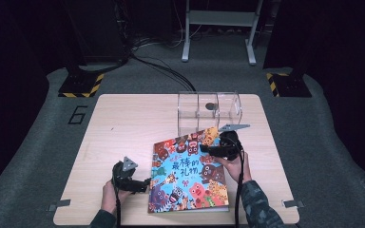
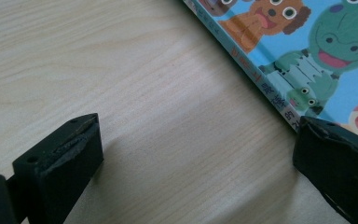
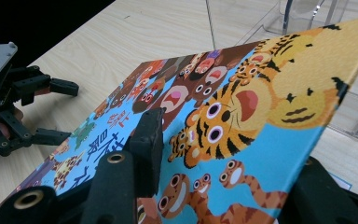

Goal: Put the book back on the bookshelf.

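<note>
A picture book (image 1: pixel 187 173) with a blue cover full of cartoon animals lies on the wooden table (image 1: pixel 123 123). My right gripper (image 1: pixel 209 149) is shut on the book's far right part, one jaw on the cover and the other under it. In the right gripper view that end of the book (image 3: pixel 242 107) is tilted up off the table between my jaws (image 3: pixel 228 154). My left gripper (image 1: pixel 145 183) stands open beside the book's left edge. In the left gripper view bare table lies between its jaws (image 2: pixel 196 135), with the book's spine (image 2: pixel 279 98) close to one jaw.
A clear plastic box (image 1: pixel 209 111) with dividers stands just behind the book's raised corner, also in the right gripper view (image 3: pixel 307 18). Bare tabletop lies left of and behind the book. The table's front edge is close to both hands.
</note>
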Demonstrator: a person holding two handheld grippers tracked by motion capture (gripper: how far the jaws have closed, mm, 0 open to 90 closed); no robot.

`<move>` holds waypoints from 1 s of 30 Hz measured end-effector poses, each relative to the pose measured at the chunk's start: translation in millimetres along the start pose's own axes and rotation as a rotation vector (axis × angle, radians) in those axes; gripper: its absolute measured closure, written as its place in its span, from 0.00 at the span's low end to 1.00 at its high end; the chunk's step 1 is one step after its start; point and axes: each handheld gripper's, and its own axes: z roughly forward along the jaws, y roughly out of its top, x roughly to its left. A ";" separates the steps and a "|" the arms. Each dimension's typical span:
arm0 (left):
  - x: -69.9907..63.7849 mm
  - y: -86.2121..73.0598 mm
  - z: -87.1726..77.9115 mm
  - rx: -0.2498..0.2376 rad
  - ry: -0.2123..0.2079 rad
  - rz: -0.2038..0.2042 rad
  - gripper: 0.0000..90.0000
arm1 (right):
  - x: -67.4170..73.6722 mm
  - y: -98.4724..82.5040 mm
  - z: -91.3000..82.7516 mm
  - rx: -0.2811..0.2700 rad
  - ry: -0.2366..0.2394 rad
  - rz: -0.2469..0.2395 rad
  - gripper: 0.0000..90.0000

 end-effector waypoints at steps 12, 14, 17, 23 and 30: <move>3.8 7.0 -4.6 -0.069 -0.085 -0.117 0.00 | 6.4 -3.4 -5.9 -0.045 0.001 -0.043 0.61; 3.0 9.9 -5.1 -0.074 -0.106 -0.128 0.00 | 6.8 -4.1 -6.5 -0.054 0.001 -0.049 0.61; 0.5 14.7 -5.0 -0.083 -0.141 -0.134 0.00 | 7.3 -7.1 -8.0 -0.073 0.007 -0.054 0.61; -4.3 26.8 -4.6 -0.093 -0.207 -0.142 0.00 | 9.6 -8.8 -10.8 -0.092 0.002 -0.075 0.61; -9.0 33.3 -1.4 -0.090 -0.236 -0.142 0.00 | 12.8 -11.5 -14.0 -0.123 0.003 -0.097 0.61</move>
